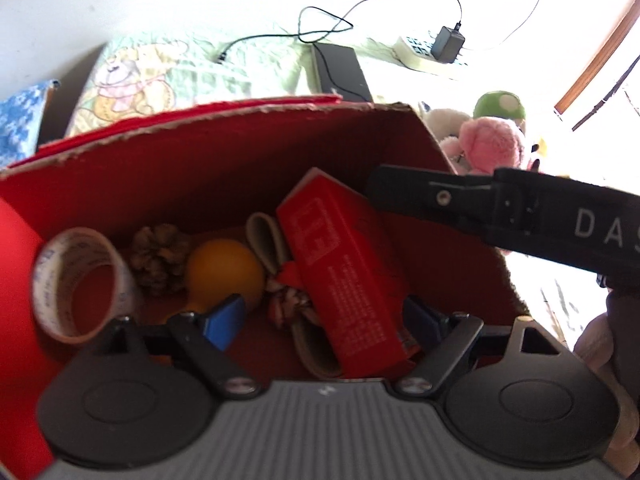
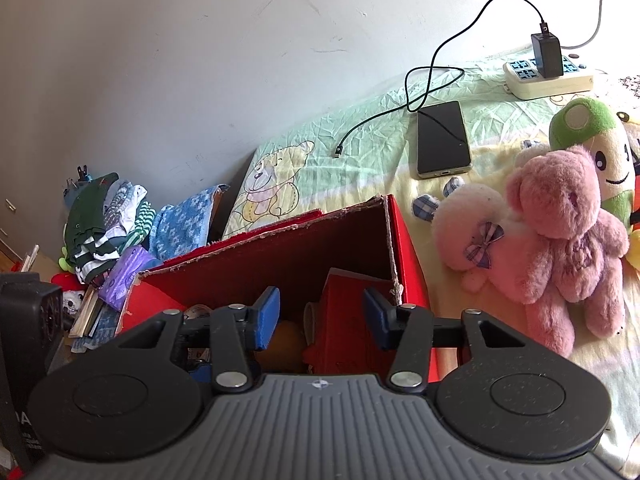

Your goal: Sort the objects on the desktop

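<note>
Red cardboard walls of the box (image 1: 224, 168) enclose what is already sorted: a red carton (image 1: 344, 272) leaning straight ahead of the left gripper (image 1: 320, 316), with an orange ball (image 1: 226, 270), pine cone (image 1: 160, 258) and tape roll (image 1: 80, 282) off to its left. Both the left gripper and the right gripper (image 2: 320, 318) hover with jaws apart and empty. A good next pick, I judge, is the pink bear (image 2: 568, 236) to the right gripper's right, approached wide and clear of the box rim.

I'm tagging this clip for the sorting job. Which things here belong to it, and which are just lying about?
Part of the job: red box; inside it tape roll, pine cone, orange ball, red carton.

Lying about: phone, power strip, pink teddy, clothes pile.
</note>
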Action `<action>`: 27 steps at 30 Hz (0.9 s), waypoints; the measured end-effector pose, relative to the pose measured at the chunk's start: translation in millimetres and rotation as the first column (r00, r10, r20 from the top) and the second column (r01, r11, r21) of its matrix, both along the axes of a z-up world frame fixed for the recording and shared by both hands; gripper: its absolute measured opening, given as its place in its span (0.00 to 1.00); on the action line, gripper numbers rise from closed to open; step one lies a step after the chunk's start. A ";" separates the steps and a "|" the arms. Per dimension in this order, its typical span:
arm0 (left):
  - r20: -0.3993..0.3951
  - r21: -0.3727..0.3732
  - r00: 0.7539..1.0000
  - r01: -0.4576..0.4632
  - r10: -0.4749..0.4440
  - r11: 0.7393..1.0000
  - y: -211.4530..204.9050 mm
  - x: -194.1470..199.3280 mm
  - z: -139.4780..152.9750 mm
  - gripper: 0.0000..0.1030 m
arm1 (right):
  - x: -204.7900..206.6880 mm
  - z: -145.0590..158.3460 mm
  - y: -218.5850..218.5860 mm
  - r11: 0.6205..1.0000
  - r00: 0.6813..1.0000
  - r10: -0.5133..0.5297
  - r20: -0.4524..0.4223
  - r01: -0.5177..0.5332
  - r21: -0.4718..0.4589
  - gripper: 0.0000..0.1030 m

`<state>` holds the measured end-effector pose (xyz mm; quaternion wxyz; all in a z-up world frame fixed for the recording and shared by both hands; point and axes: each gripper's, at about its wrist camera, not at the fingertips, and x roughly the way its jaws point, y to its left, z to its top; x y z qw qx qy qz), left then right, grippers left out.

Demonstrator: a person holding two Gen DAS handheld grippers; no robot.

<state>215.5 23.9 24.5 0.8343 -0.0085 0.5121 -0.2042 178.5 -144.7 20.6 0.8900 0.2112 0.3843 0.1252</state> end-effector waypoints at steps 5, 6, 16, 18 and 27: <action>0.051 0.054 0.998 -0.028 0.026 0.998 13.8 -7.4 5.3 0.85 | -0.2 -2.7 12.9 0.999 0.999 0.029 -0.016 -0.029 -0.026 0.49; 0.061 0.065 0.998 -0.034 0.030 0.997 15.9 -7.3 6.0 0.85 | -0.9 -2.2 16.8 0.999 0.999 0.034 -0.012 -0.035 -0.041 0.49; 0.098 0.115 0.991 -0.102 0.091 0.988 32.3 -13.2 7.6 0.88 | -0.7 -5.6 35.4 0.989 1.000 0.022 -0.009 -0.023 -0.145 0.49; 0.098 0.126 0.989 -0.118 0.106 0.985 35.7 -13.0 6.7 0.88 | -0.3 -5.7 39.6 0.985 1.000 0.021 -0.006 -0.022 -0.173 0.49; 0.074 0.172 0.984 -0.172 0.161 0.970 48.6 -9.5 -4.1 0.85 | -5.8 -10.2 56.9 0.955 0.999 0.031 0.031 -0.021 -0.297 0.52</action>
